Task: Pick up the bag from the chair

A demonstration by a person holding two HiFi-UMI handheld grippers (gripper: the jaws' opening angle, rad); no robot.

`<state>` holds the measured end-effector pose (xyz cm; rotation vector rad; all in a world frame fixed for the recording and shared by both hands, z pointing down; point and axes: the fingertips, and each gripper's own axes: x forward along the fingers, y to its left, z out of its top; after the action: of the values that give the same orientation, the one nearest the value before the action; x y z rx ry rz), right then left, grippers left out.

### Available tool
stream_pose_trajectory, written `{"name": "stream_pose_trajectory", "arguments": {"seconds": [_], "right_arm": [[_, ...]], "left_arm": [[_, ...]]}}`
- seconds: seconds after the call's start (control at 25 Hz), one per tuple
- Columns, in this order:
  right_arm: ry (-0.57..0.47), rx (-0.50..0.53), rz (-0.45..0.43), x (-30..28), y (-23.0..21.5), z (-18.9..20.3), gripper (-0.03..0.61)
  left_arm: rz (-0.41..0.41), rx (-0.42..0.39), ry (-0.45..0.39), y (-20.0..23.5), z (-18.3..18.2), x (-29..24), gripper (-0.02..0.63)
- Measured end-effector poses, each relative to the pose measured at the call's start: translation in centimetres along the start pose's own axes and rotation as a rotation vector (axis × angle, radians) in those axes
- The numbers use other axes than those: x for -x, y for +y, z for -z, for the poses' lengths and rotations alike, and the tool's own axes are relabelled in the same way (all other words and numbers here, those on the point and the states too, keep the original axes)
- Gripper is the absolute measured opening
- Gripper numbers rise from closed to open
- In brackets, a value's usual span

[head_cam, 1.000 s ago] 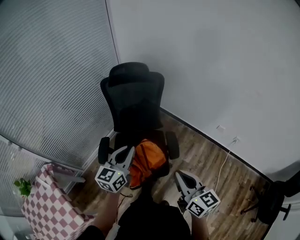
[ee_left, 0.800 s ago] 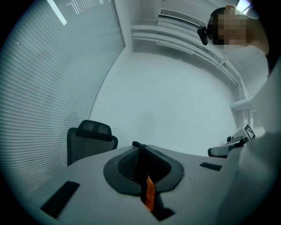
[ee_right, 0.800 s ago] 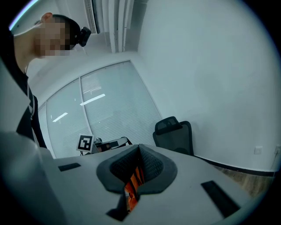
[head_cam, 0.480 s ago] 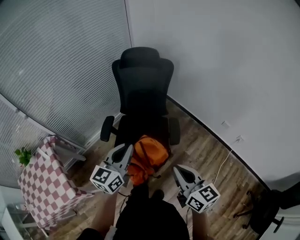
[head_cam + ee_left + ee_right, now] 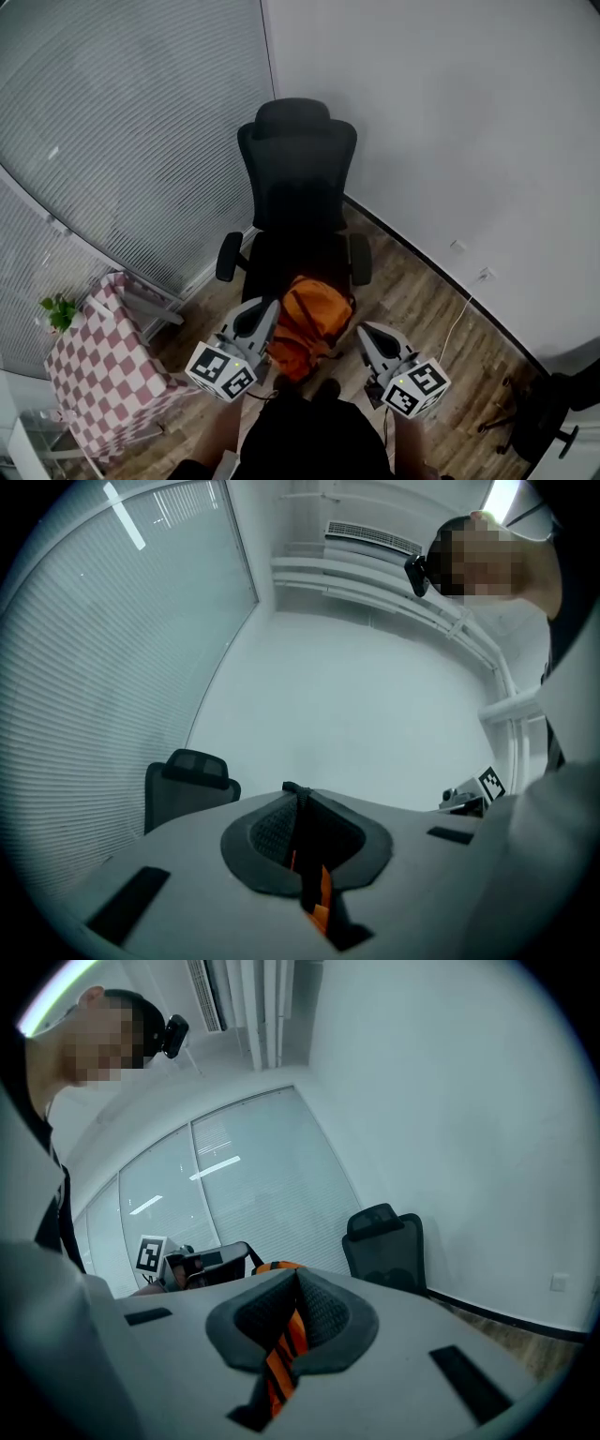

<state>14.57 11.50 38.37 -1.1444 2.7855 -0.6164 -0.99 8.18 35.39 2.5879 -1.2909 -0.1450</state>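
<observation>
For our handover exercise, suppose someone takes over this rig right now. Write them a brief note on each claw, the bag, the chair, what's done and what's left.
Left claw: shut on an orange strap of the bag.
Right claw: shut on a striped orange strap.
Bag: hangs between both claws, in front of the chair.
Done: gripped on both sides, apparently lifted off the seat.
Left: hold both grips and carry it clear.

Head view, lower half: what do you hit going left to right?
Potted plant → checkered table → left tool → orange bag → right tool → white cable
</observation>
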Motion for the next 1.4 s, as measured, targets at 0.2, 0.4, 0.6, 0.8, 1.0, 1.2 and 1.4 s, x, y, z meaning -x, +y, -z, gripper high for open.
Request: {"name": "stream_pose_trajectory", "arguments": {"seconds": [0.2, 0.4, 0.6, 0.8, 1.0, 1.2, 1.4], "right_arm": [[-0.012, 0.019, 0.02, -1.4, 2.7, 0.1, 0.018], [-0.045, 0.016, 0.002, -2.9, 6.3, -0.9, 0.018], [-0.066, 0.071, 0.007, -4.2, 9.6, -1.5, 0.018], [-0.083, 0.12, 0.046, -5.2, 11.4, -1.4, 0.018], [-0.1, 0.132, 0.078, -5.8, 12.6, -1.4, 0.018], [-0.11, 0.151, 0.104, -6.0, 12.8, -1.7, 0.018], [-0.115, 0.158, 0.111, -6.2, 13.1, -1.9, 0.018]], "left_arm": [[0.057, -0.028, 0.013, 0.0, -0.8, 2.2, 0.034], [0.101, -0.036, 0.014, 1.2, -1.4, 4.6, 0.034], [0.145, -0.056, 0.017, 2.6, -2.0, 6.8, 0.034], [0.196, -0.094, 0.015, 3.3, -2.9, 8.5, 0.034], [0.22, -0.096, -0.003, 4.0, -4.2, 9.9, 0.034], [0.237, -0.08, -0.025, 4.8, -5.4, 11.1, 0.034], [0.236, -0.08, -0.03, 5.1, -5.9, 11.9, 0.034]]}}
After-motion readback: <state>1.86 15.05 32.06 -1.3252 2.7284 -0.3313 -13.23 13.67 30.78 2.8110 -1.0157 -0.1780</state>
